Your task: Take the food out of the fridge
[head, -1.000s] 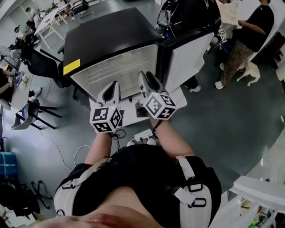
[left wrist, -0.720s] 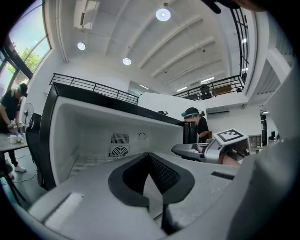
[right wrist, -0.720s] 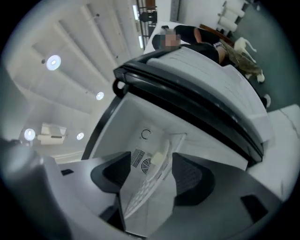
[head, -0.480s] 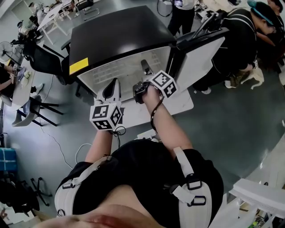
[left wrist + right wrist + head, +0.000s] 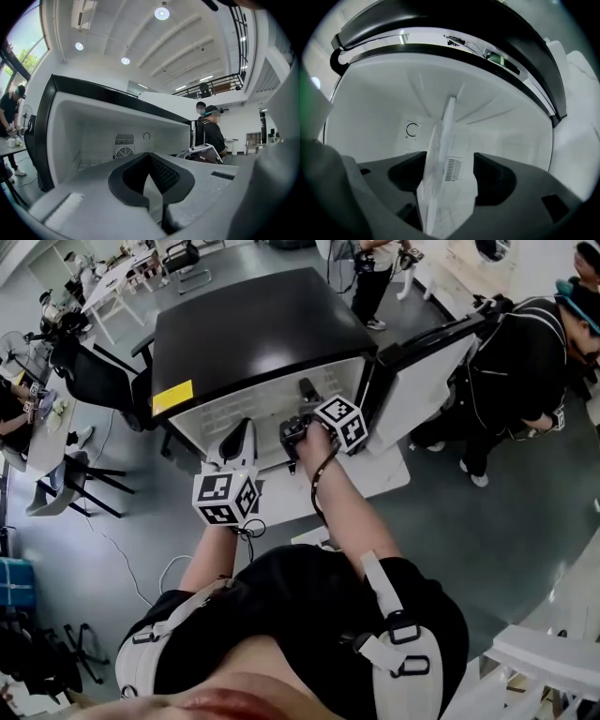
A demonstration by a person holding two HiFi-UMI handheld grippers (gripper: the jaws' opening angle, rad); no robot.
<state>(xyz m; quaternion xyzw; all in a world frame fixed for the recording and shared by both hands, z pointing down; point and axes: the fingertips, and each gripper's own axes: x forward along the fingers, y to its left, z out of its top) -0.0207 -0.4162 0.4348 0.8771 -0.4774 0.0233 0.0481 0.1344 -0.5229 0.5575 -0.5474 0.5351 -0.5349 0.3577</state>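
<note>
Since a second ago the right gripper (image 5: 306,395) has reached forward and down into the open fridge (image 5: 253,329). Inside, a flat white packet (image 5: 449,187) with a barcode stands edge-on between its opening fingers, not pressed by them. The left gripper (image 5: 240,430) hovers at the fridge mouth, fingers together.

Bystanders and furniture in an open workroom

A person in black clothes (image 5: 525,362) stands on the grey floor (image 5: 487,521) at the right, and another person (image 5: 370,268) stands at the top edge. At the left, a black chair (image 5: 94,381) is near a white counter (image 5: 42,432) that carries small items. A thin cable (image 5: 117,545) lies across the floor. Round ceiling lights (image 5: 161,13) glow overhead.
</note>
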